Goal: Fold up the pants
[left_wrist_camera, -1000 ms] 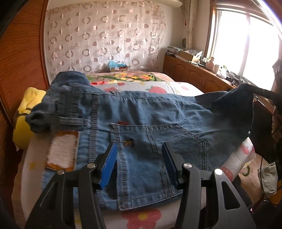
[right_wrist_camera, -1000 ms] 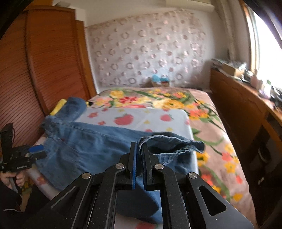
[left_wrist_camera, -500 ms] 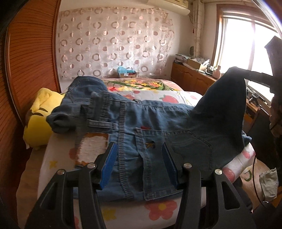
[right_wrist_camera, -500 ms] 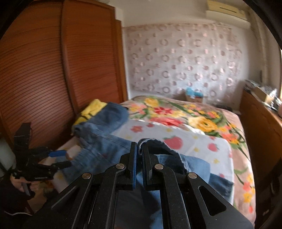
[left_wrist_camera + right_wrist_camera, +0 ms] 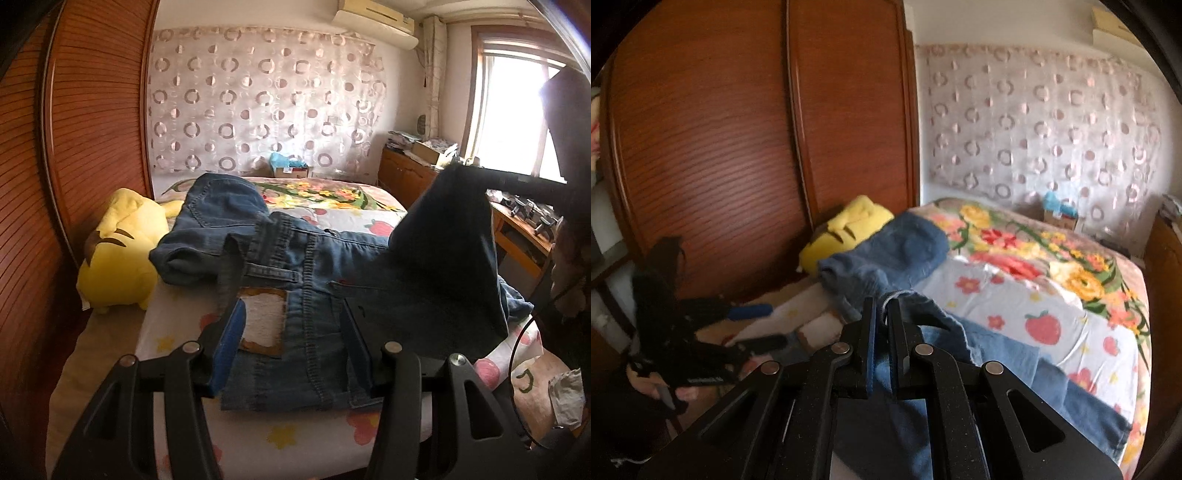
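Though poised low over the bed point(image 5: 177, 332), grips nothing: left gripper point(image 5: 291, 343) about half open, blue pads point(image 5: 229, 343) apart, denim showing between them but untouched. At 9 o'clock of that view, a wooden wardrobe point(image 5: 92, 129); just right of it, a yellow plush point(image 5: 122, 266) at the bed's edge. At centre, the pants point(image 5: 295, 266) — spread over the bed with the waist toward the camera, pale patch point(image 5: 264, 319) just right of the left pad, one leg bunched toward 10 o'clock, touching the plush. From 2 to 4 o'clock, the other leg point(image 5: 450, 258) lifted off the bed, hanging as a dark sheet of denim from a pinch near 2 o'clock. Further right, a bright window point(image 5: 517, 118).

In the right wrist view, at 8 o'clock, the left gripper again, blurred, held in a hand point(image 5: 653, 391). At centre, right gripper point(image 5: 882, 321) — jaws nearly together yet opening, denim hem caught between the pads, cloth draping from there toward 5 o'clock over the flowered sheet point(image 5: 997, 295).
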A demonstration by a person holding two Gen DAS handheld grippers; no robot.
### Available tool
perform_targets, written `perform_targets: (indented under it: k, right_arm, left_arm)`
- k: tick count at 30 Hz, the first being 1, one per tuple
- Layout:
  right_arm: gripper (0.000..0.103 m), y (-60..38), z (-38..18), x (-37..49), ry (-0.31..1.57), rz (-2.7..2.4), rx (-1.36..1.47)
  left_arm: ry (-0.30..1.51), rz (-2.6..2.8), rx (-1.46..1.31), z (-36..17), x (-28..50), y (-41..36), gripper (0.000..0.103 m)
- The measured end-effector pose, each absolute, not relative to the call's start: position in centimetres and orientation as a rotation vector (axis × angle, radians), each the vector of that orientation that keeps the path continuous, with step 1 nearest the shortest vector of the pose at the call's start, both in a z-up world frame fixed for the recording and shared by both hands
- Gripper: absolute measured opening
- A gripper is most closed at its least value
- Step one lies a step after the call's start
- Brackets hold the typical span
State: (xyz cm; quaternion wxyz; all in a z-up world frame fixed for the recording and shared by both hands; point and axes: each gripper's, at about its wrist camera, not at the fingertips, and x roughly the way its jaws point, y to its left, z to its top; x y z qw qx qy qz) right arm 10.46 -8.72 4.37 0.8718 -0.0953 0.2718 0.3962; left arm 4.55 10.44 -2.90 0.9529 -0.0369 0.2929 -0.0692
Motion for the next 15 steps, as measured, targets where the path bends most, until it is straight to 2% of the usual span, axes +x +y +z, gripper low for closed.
perform_targets:
  k: [1, 3, 9, 11, 13, 15]
  right_arm:
    - [0.017, -8.8, 4.0, 10.8, 0.583, 0.82, -0.196]
    - [0.032, -9.6, 3.6, 11.1, 0.59, 0.803, -0.176]
    - [0.036, -12.3, 3.5, 11.6, 0.601, 0.739, -0.167]
    - [0.041, -13.4, 3.0, 11.9, 0.608, 0.701, -0.172]
    - [0.053, -14.3, 2.3, 12.2, 0.62, 0.672, -0.177]
    - [0.054, -15.0, 1.1, 12.7, 0.651, 0.646, -0.183]
  left_arm:
    - [0.596, -0.14, -0.077, -2.9, 4.6, 10.6, 0.052]
    - [0.599, -0.138, -0.081, -3.1, 4.7, 10.8, 0.052]
    - [0.617, -0.153, -0.084, -3.9, 5.2, 10.2, 0.052]
    - [0.63, -0.169, -0.084, -4.5, 5.5, 9.7, 0.052]
    - [0.642, -0.186, -0.082, -4.9, 5.8, 9.0, 0.052]
    - [0.659, -0.213, -0.078, -5.5, 6.1, 8.1, 0.052]
